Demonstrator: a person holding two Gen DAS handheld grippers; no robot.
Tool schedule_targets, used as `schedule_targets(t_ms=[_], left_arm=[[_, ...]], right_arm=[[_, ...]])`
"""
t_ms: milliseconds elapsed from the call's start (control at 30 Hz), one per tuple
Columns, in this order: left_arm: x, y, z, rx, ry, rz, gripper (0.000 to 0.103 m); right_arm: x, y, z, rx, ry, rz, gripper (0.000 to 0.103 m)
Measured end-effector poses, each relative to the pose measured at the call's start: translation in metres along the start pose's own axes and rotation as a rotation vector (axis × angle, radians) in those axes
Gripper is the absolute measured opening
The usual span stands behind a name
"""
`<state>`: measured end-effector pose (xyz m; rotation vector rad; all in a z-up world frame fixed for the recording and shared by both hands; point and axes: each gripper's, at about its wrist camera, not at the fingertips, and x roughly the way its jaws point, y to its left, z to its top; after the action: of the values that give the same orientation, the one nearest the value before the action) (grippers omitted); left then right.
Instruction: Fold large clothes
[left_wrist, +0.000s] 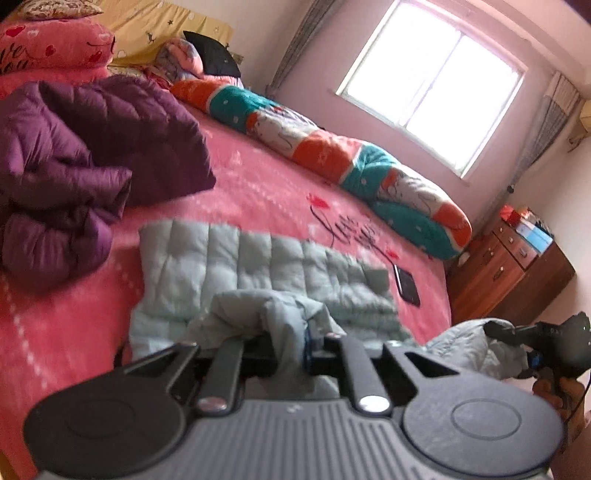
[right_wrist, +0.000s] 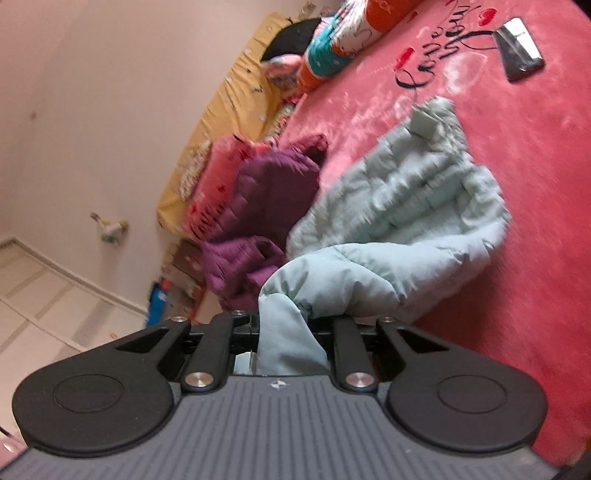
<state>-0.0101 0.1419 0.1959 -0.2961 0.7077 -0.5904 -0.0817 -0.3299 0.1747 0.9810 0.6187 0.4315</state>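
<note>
A pink bedspread (left_wrist: 280, 192) is covering the bed, with black script lettering (right_wrist: 432, 62) and little red hearts showing on it. A rolled-up quilt (left_wrist: 332, 147) in orange, teal and white is lying along the far edge under a bright window (left_wrist: 432, 81). A phone (left_wrist: 406, 284) is sitting face up on the bedspread near the lettering. A folded pink blanket (left_wrist: 48, 48) is resting up by the yellow headboard cover (left_wrist: 159, 26), and a black cushion (left_wrist: 210, 51) is leaning there too. A wooden dresser (left_wrist: 509, 273) is standing in the corner, with boxes sitting on top.
</note>
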Motion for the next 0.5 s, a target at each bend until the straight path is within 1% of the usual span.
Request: schedule_targets(t_ms=[233, 333, 500], left_arm=[[0.031, 0.015, 0.047, 0.002, -0.039, 0.02, 0.009], [0.051, 0.024, 0.063, -0.018, -0.041, 0.032, 0.009], [0.087, 0.041, 0.083, -0.039, -0.031, 0.054, 0.009]], right_arm=[[0.027, -0.008, 0.046, 0.044, -0.076, 0.01, 0.018], [0.041, -0.016, 0.063, 0.062, -0.099, 0.008, 0.018], [0.065, -0.032, 0.089, 0.081, -0.112, -0.025, 0.018]])
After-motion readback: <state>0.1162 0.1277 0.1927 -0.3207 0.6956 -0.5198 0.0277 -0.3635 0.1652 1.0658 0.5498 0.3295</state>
